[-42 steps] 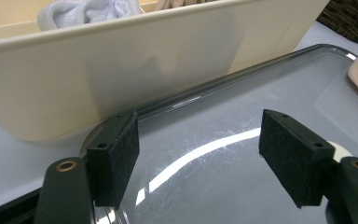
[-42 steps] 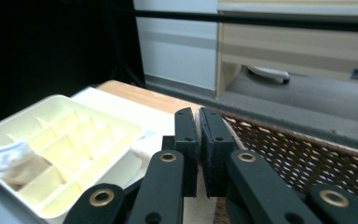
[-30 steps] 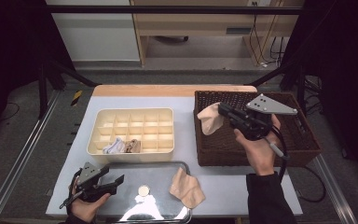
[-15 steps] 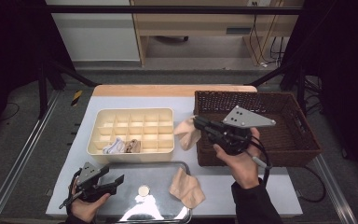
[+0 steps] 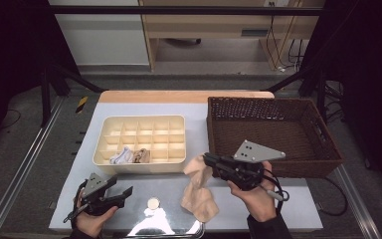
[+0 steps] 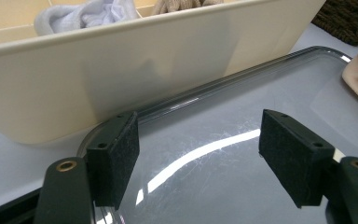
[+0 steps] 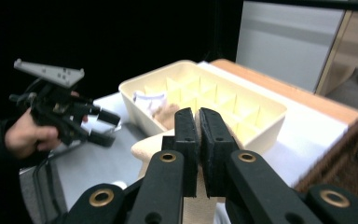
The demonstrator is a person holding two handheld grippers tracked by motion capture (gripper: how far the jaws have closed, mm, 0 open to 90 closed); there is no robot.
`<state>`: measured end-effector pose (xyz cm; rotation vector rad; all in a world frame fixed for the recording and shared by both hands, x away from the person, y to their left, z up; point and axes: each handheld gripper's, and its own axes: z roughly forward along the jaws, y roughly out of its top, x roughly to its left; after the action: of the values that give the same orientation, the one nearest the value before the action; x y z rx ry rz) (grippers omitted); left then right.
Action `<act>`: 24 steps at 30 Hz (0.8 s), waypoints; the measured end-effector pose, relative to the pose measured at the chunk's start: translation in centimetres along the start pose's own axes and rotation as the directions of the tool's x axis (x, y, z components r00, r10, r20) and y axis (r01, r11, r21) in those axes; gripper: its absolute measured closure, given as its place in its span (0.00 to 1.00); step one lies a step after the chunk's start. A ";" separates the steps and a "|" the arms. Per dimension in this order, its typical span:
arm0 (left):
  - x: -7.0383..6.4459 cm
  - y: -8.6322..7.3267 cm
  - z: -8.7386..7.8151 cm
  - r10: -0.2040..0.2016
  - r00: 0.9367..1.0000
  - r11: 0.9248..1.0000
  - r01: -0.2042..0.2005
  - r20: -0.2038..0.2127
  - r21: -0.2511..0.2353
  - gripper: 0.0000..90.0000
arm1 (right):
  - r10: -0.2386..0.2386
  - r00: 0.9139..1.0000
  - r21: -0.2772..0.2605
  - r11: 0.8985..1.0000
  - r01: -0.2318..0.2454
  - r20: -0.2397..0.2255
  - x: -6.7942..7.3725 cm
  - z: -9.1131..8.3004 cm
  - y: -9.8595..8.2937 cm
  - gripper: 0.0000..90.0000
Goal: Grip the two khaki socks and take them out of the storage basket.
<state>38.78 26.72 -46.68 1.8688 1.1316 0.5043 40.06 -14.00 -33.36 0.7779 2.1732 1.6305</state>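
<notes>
My right gripper is shut on a beige sock in front of the wicker basket. The sock hangs down to a second beige piece lying on the glossy tray; where one ends I cannot tell. In the right gripper view the jaws pinch the beige sock, with the cream divided box beyond. My left gripper rests open at the table's front left. Its pads stand apart above the tray, facing the box wall.
A white sock and a brown sock fill two front compartments of the box. A small round disc lies on the tray. The basket's inside looks bare. The wooden table edge runs along the back.
My right gripper has carried the beige sock out of the basket, leftward and toward the front, down to the table beside the box. The left gripper has stayed put.
</notes>
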 end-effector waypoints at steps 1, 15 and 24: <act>0.0 0.0 0.0 0.003 1.000 1.000 -0.003 0.000 0.000 0.32 | 0.005 1.000 0.004 1.000 -0.005 -0.002 -0.1 -0.2 -0.4 0.97; 0.0 0.1 0.0 0.001 1.000 1.000 -0.001 0.002 0.000 0.32 | 0.108 0.992 0.132 0.984 -0.117 0.069 -2.2 -4.2 -8.3 0.96; 0.0 0.2 -0.2 -0.007 1.000 1.000 0.007 0.019 -0.004 0.33 | 0.147 0.971 0.201 0.962 -0.185 0.190 -5.0 -5.3 -12.5 0.96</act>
<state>38.74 26.72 -46.41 1.8616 1.1239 0.4837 38.19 -23.63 -43.98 1.1505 2.2347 1.3520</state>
